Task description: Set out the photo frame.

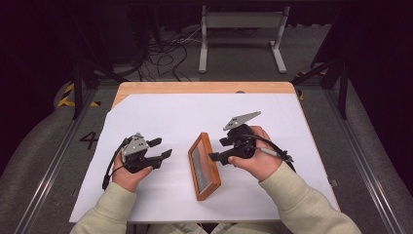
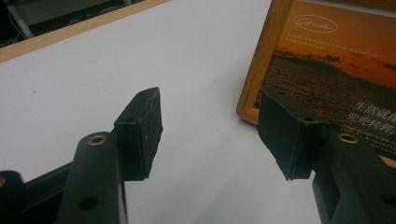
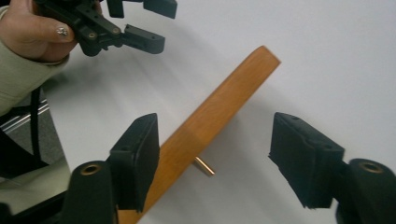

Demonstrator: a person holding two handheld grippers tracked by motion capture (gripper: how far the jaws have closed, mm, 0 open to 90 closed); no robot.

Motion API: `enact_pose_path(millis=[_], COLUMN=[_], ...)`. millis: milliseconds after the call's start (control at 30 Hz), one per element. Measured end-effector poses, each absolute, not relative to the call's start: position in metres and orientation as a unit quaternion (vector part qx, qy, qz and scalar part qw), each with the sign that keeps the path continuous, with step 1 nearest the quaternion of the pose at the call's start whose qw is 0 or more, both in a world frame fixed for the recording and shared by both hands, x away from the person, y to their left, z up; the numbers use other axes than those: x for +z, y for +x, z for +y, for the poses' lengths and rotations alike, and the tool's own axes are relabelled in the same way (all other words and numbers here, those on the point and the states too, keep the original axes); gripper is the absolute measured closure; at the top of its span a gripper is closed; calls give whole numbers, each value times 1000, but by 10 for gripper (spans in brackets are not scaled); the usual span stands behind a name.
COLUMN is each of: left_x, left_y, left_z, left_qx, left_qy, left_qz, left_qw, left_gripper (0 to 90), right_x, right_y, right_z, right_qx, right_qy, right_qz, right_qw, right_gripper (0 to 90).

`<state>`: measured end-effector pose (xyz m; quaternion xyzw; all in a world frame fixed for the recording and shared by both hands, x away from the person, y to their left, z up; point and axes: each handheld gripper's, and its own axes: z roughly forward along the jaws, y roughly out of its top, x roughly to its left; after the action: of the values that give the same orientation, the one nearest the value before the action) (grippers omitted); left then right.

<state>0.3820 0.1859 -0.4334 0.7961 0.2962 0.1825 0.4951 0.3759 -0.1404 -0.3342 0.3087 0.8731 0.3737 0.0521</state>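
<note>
With both the left tongs and right tongs open, nothing holds the propped picture frame; a brush from the right tongs could topple it onto the counter.

Bare white sheet all around; picture frame between both hands.

The table is seen from above and from the person's side, the high view being aimed forward and down, far enough off that the floor beyond is taken in. The left gripper view is set close to the white sheet, low along its own jaws, with a corner of the picture frame caught at the right. The right gripper view is held close above the frame's edge, looking across at the left gripper. The frame and sheet are shared by all three views.
</note>
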Motion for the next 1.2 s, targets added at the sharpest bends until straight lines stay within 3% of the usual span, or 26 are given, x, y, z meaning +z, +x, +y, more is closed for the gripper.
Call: enact_pose_path(millis=[500, 1200], left_x=[-434, -434], left_y=[382, 382], left_z=[186, 186], left_qx=[185, 187], left_qy=[798, 798], left_qz=[293, 292], left_qw=[493, 493], left_gripper=[405, 403], right_x=[-364, -384], right_y=[384, 386], right_z=[-116, -103], right_qx=[343, 319], right_qy=[324, 353], right_qz=[882, 878], right_qw=[6, -44], right_gripper=[254, 376])
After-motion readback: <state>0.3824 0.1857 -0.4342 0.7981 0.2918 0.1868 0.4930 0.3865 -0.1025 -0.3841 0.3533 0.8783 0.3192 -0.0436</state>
